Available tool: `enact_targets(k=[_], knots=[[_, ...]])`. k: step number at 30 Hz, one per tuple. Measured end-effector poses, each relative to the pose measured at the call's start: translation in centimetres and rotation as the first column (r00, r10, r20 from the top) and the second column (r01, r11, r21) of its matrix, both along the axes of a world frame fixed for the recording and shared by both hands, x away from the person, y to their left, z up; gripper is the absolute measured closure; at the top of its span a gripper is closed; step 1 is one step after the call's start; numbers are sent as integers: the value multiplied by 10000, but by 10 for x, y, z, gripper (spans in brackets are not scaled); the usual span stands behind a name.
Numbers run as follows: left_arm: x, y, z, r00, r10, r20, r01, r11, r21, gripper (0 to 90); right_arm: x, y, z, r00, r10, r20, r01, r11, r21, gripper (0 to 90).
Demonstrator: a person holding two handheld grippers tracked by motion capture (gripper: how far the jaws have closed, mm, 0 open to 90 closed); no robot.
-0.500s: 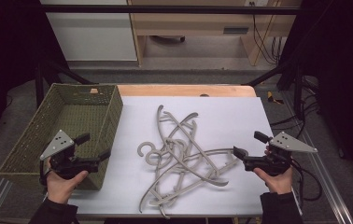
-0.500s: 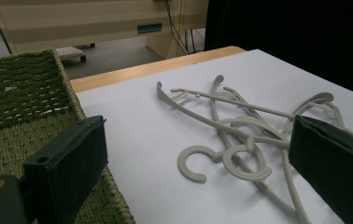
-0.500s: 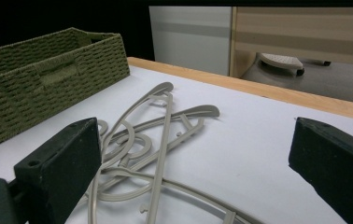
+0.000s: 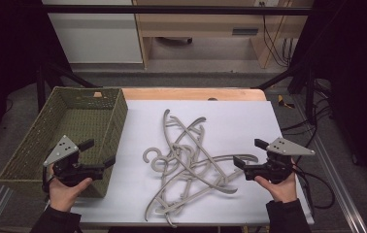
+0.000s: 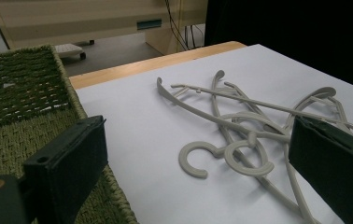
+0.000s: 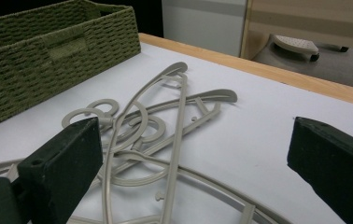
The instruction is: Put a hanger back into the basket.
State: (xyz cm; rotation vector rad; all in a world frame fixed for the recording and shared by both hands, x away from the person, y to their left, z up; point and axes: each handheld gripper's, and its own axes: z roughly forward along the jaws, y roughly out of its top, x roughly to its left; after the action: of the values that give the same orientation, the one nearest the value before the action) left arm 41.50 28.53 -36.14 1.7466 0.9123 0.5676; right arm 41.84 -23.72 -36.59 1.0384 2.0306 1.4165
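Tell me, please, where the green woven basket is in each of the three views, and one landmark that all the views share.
High view: the green woven basket is at the left, beside the white sheet.
Left gripper view: its wall and rim are at the left, behind the left jaw.
Right gripper view: it is at the upper left.
Shared landmark: the tangled pile of grey hangers.

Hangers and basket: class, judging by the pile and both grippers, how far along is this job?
Done: nothing; the green basket is empty. In hand: nothing; the left gripper and right gripper stand open on either side of the tangled grey hangers on the white sheet. Left: seemingly every hanger.
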Motion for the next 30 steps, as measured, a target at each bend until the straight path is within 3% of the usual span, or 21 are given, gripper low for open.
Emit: enact_targets(k=[6, 7, 13, 16, 22, 30], knots=[[0, -2, 0, 10000, -44, -17, 44, 10000, 74, 43, 0, 20, 0, 9979, 440, -475, -464, 9977, -495, 70], [0, -2, 0, 10000, -63, -13, 63, 9999, 87, 43, 1, 27, -1, 9952, 620, -752, -674, 9951, -720, 73], [0, -1, 1, 10000, -48, 14, 48, 10000, 78, 44, 3, 45, -4, 9873, 966, -1261, -1110, 9874, -1126, 94], [0, -2, 0, 10000, -42, -8, 42, 9999, 117, 43, 7, 58, -8, 9781, 1091, -1772, -1378, 9777, -1586, 118], [0, -2, 2, 10000, -45, 51, 44, 9999, 106, 43, 11, 75, -17, 9646, 1331, -2276, -1810, 9619, -2047, 162], [-1, -2, 2, 10000, -58, 63, 57, 9999, 161, 44, 15, 94, -36, 9365, 1551, -3145, -2430, 9337, -2631, 268]])
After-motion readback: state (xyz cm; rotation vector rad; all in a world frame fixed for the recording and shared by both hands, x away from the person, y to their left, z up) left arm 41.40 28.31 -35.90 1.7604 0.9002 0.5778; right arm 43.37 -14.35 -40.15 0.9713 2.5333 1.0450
